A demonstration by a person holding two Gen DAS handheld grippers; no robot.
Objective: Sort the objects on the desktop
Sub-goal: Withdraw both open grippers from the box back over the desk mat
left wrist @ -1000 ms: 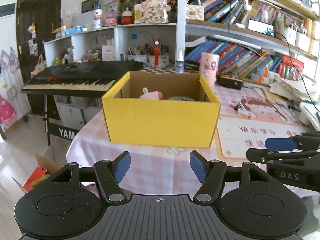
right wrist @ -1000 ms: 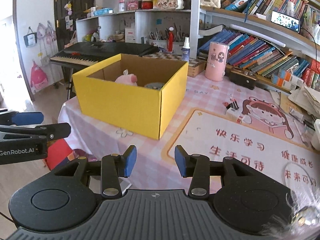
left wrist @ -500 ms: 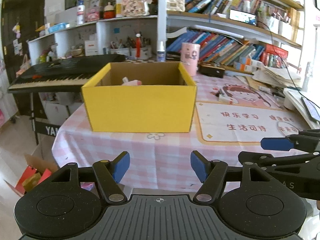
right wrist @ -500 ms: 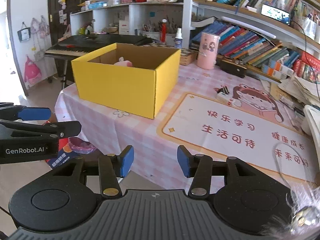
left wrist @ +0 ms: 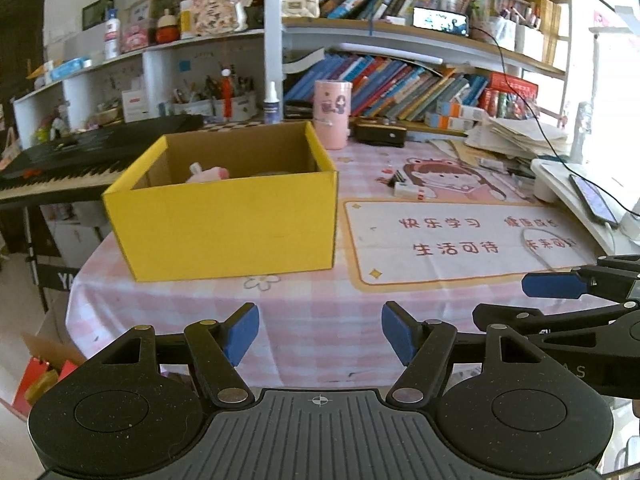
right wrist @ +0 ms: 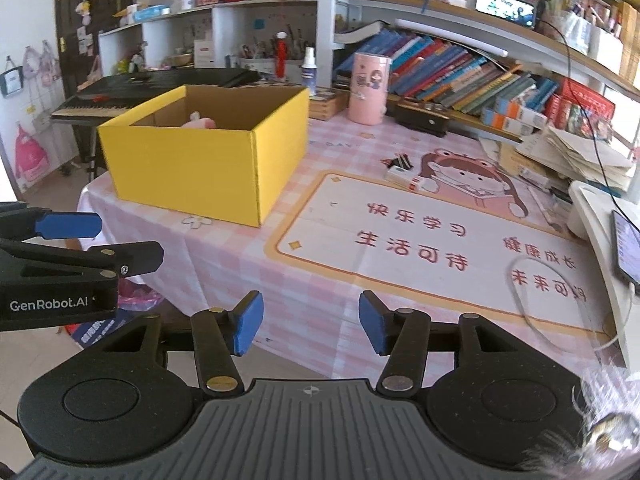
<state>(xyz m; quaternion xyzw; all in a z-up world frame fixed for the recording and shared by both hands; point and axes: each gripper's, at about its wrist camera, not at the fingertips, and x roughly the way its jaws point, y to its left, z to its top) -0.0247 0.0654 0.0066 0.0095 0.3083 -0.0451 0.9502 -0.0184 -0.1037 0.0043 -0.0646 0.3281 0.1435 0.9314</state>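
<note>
Pink-checked tabletop (right wrist: 320, 292) was messy, both claws empty — left claw (left wrist: 320, 334) wide, right claw (right wrist: 310, 324) opening — and that small eraser (right wrist: 404, 176) looked light and rigid, best pinched across its long sides.

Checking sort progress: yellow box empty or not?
Not empty. The open-topped yellow box holds a pink item, visible over its rim in both wrist views. How much else lies below the rim cannot be told.
</note>
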